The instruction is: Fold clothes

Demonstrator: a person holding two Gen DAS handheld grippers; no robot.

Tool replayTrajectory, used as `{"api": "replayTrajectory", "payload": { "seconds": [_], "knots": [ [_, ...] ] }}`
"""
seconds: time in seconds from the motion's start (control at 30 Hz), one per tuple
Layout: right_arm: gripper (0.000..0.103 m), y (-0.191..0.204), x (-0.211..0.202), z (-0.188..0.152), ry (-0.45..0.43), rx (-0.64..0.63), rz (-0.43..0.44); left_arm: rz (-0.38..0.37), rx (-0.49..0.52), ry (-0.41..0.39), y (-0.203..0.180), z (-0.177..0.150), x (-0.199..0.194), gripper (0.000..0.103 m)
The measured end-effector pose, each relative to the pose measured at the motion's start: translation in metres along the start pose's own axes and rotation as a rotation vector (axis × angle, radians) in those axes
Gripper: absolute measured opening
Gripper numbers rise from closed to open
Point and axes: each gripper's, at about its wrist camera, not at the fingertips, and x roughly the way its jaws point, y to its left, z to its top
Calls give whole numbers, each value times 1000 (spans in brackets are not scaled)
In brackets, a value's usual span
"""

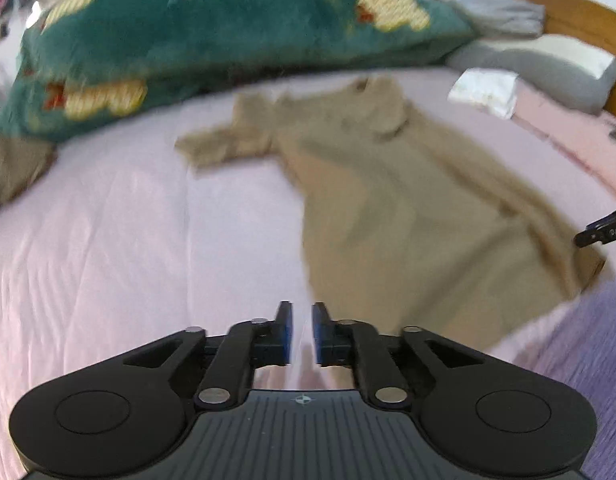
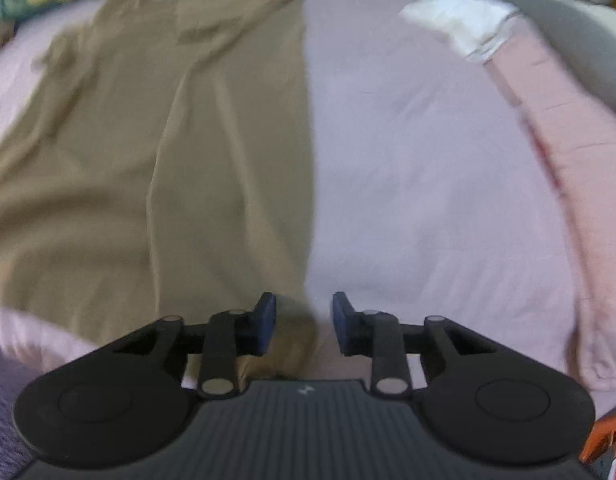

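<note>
Right wrist view: my right gripper spread over tan shirt hem corner; left gripper narrowly parted, empty. Risk: pinching bedsheet too.

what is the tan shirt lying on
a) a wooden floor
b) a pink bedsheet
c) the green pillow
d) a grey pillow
b: the tan shirt lies spread on the pink bedsheet, with the green pillow behind it and the grey pillow off to its right, neither under it.
</note>
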Motion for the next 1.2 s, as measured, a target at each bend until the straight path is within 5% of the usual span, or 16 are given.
{"api": "replayTrajectory", "payload": {
  "seconds": [0.03,0.1,0.17,0.43,0.6,0.87,0.97,1.13,1.2],
  "knots": [
    [46,3,-11,2,-55,16,16,-12,-4,-33,-3,14,1,47],
    [70,13,-25,4,-131,21,55,-42,-13,-82,-13,47,11,71],
    [81,25,-32,1,-183,9,91,-36,10,-121,-28,81,32,71],
    [82,51,6,-27,-165,79,139,24,33,-135,-84,167,142,75],
    [82,54,26,-30,-152,150,133,105,44,-136,-109,177,186,75],
    [89,62,31,-40,-183,107,97,78,-6,-83,-104,170,234,75],
    [83,62,31,-41,-185,71,76,56,-11,-34,-101,156,252,75],
    [27,56,24,-40,-177,47,37,56,34,-82,-98,119,266,84],
    [23,51,23,-39,-167,52,48,41,-3,-76,-92,118,268,88]
  ]
}}
